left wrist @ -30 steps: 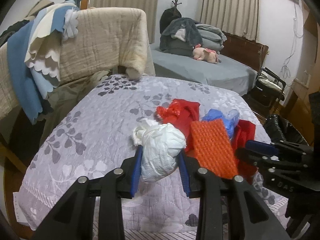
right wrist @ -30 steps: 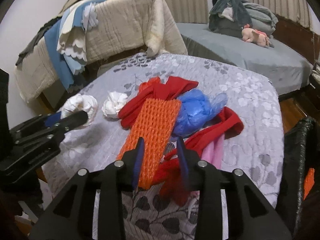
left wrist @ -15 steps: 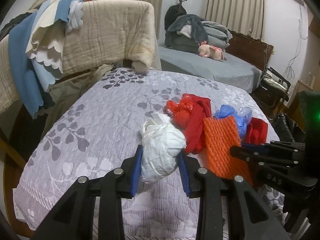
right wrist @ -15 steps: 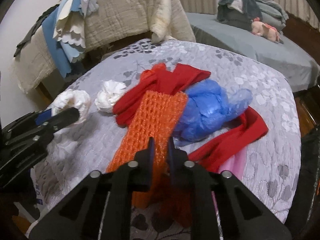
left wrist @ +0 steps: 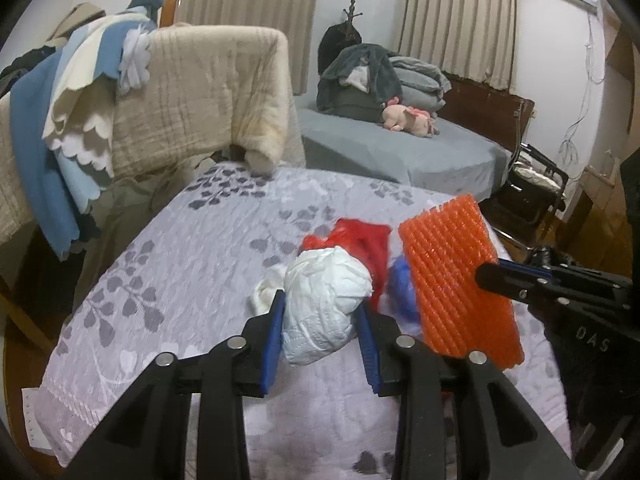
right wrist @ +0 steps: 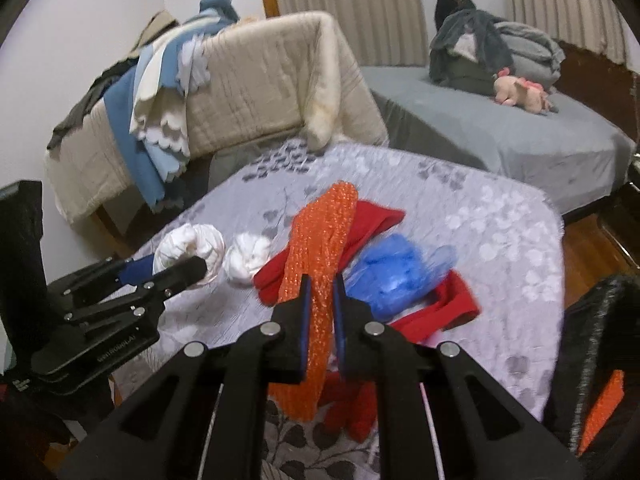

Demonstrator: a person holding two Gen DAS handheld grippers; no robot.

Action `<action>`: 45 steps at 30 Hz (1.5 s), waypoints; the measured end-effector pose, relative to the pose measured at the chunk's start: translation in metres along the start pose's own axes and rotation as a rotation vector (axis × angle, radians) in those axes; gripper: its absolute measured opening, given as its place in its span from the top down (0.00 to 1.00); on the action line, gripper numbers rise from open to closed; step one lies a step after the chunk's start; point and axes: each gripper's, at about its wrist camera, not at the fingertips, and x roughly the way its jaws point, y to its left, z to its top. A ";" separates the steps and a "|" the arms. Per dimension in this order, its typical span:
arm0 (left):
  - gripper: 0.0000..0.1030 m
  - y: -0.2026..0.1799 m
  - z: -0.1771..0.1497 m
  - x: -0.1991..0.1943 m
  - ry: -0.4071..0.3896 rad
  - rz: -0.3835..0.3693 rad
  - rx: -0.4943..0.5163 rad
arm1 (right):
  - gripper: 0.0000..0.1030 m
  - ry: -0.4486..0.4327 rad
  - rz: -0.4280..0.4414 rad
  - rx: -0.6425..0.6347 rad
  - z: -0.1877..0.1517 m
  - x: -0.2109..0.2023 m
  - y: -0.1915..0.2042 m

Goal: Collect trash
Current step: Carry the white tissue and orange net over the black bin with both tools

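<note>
My left gripper (left wrist: 320,312) is shut on a crumpled white plastic bag (left wrist: 326,304), held just above the flowered grey bedspread (left wrist: 192,272). My right gripper (right wrist: 319,286) is shut on an orange foam net sleeve (right wrist: 320,248) and holds it lifted off the bed; the same orange net (left wrist: 452,276) stands upright in the left wrist view. On the bedspread lie a second white wad (right wrist: 246,260), a red cloth (right wrist: 372,220) and a crumpled blue plastic bag (right wrist: 390,272).
A black trash bag (right wrist: 596,344) with something orange inside hangs at the bed's right edge. A beige quilt and blue blankets (left wrist: 132,112) drape over a rail at the back left. A grey bed (left wrist: 400,148) with folded clothes and a pink plush toy lies behind.
My right gripper closed on the orange net and lifted it off the bed, uncovering the blue bag. My left gripper kept its hold on the white bag and rose slightly.
</note>
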 end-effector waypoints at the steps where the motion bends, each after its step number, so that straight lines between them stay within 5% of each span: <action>1: 0.67 -0.004 0.001 -0.002 -0.005 -0.004 0.003 | 0.91 -0.010 -0.007 0.004 0.001 -0.006 -0.003; 19: 0.67 -0.120 0.028 -0.006 -0.035 -0.210 0.116 | 0.91 -0.122 -0.217 0.132 -0.012 -0.104 -0.097; 33: 0.67 -0.245 0.026 0.013 0.000 -0.443 0.247 | 0.91 -0.148 -0.479 0.315 -0.075 -0.185 -0.206; 45: 0.67 -0.341 0.011 0.037 0.052 -0.588 0.334 | 0.91 -0.119 -0.595 0.396 -0.116 -0.209 -0.255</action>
